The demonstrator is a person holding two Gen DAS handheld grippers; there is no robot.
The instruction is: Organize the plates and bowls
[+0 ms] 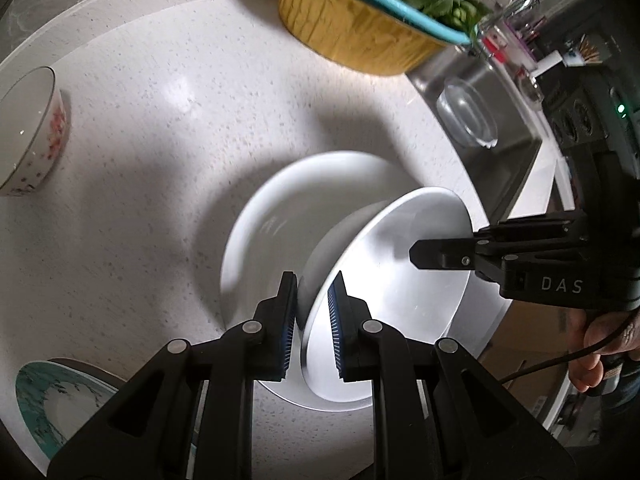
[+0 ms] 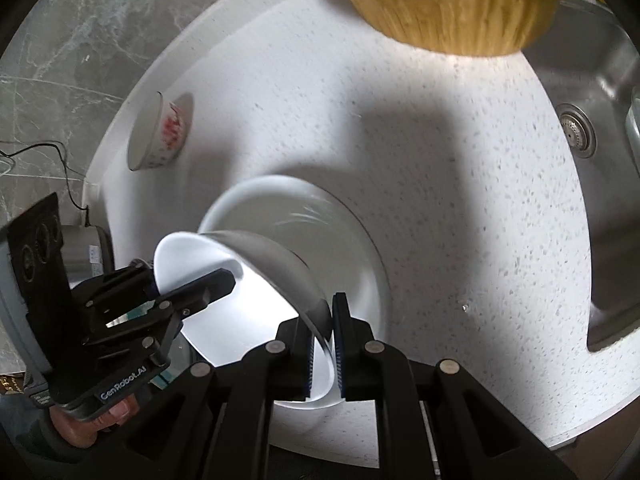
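A plain white bowl (image 1: 392, 292) (image 2: 240, 320) hangs tilted just above a wide white plate (image 1: 260, 240) (image 2: 356, 256) that lies on the counter. My left gripper (image 1: 314, 280) (image 2: 216, 280) is shut on the bowl's near rim, one pad inside and one outside. On the opposite rim my right gripper (image 2: 326, 312) (image 1: 424, 256) is shut in the same way. A floral bowl (image 1: 36, 132) (image 2: 160, 136) stands apart at the counter's far left. Part of a teal-patterned plate (image 1: 48, 396) shows at the lower left of the left wrist view.
A yellow basin (image 1: 352, 28) (image 2: 452, 20) with a teal colander of greens stands at the back. A steel sink (image 1: 512, 160) (image 2: 592, 80) lies to the right, with a glass dish (image 1: 468, 116) in it. Speckled white counter (image 1: 160, 160) (image 2: 460, 220) surrounds the plate.
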